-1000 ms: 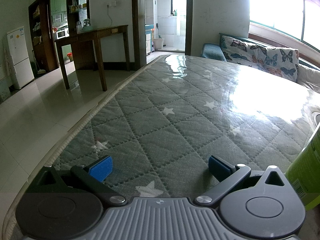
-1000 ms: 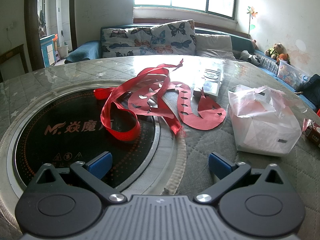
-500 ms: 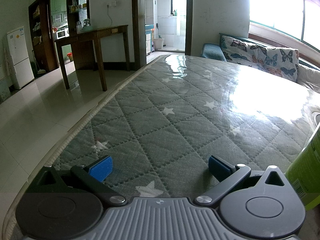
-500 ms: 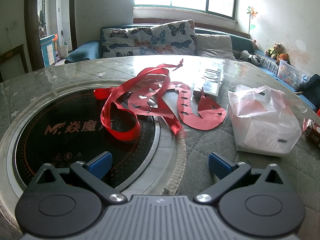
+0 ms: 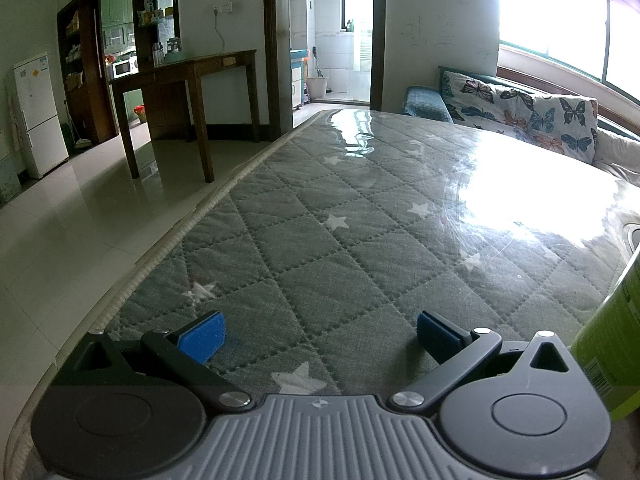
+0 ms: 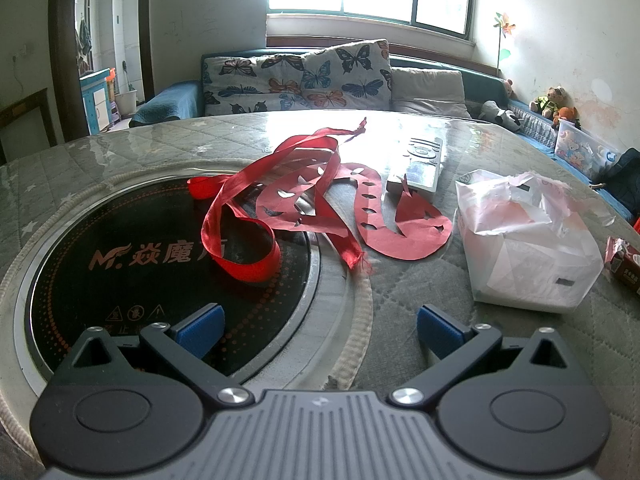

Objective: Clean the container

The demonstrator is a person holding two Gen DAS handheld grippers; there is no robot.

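Low over a quilted grey table (image 5: pixel 320 240) under a clear cover, both grippers rest with jaws spread wide and empty. Ahead of the left gripper (image 5: pixel 318 334) lies only bare cloth with white stars. A green container (image 5: pixel 612 344), likely the one to clean, stands just to its right, cut off by the picture edge, so its top cannot be seen.

Ahead and to the left of the right gripper (image 6: pixel 318 330) a round black cooktop (image 6: pixel 132 264) sits sunk in the table. Red ribbon (image 6: pixel 240 236) and red paper cutouts (image 6: pixel 400 228) trail across it. Beyond them lies a remote (image 6: pixel 422 164); ahead to the right sits a white bag (image 6: pixel 528 248) of tissues.

Nothing is held yet. A sound start would be turning the left gripper right to centre the container between its fingers, then closing gently on its wall. The right one could fetch a tissue for wiping.
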